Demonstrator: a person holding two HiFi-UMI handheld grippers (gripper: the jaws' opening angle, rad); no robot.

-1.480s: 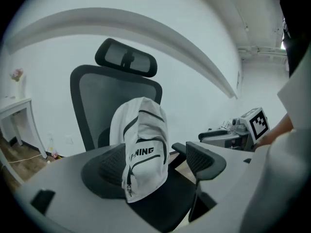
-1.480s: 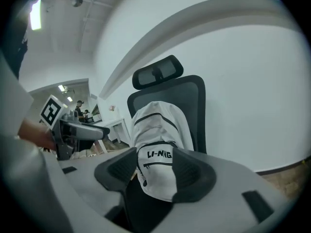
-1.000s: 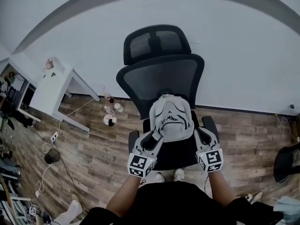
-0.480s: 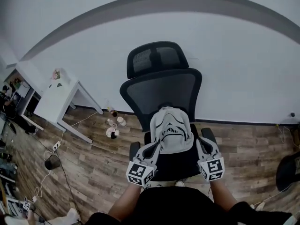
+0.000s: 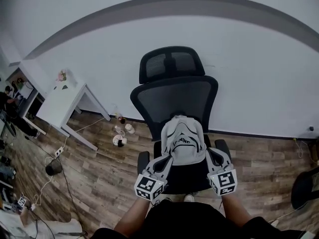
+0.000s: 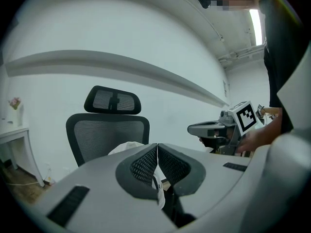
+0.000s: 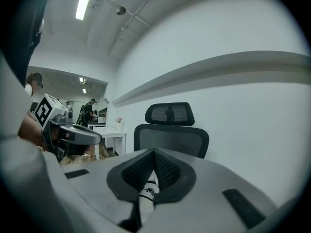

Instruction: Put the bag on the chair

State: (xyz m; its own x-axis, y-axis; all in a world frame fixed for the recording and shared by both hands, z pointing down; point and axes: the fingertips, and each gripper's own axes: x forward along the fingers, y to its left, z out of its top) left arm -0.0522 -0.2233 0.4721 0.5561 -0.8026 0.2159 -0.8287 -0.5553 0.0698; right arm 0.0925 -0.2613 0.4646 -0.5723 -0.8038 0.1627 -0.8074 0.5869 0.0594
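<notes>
A grey-white bag (image 5: 183, 139) with black straps and print stands over the seat of a black mesh office chair (image 5: 174, 96), against its backrest. My left gripper (image 5: 167, 159) is at the bag's lower left edge, my right gripper (image 5: 208, 154) at its lower right edge. In the left gripper view the left gripper (image 6: 157, 147) is shut, with white bag fabric (image 6: 157, 184) pinched under the pads. In the right gripper view the right gripper (image 7: 154, 152) is shut on printed bag fabric (image 7: 148, 191). The chair's backrest (image 7: 171, 136) rises behind it.
A white table (image 5: 60, 102) stands at the left by the wall. Small items (image 5: 119, 132) lie on the wooden floor beside the chair, with cables and a power strip (image 5: 57, 153) further left. A dark object (image 5: 304, 185) sits at the right edge. People (image 7: 87, 111) stand far back.
The left gripper's jaws have come together on the bag's left edge. The head view has shifted a little; the bag stays at the chair's seat and the right gripper keeps its hold.
</notes>
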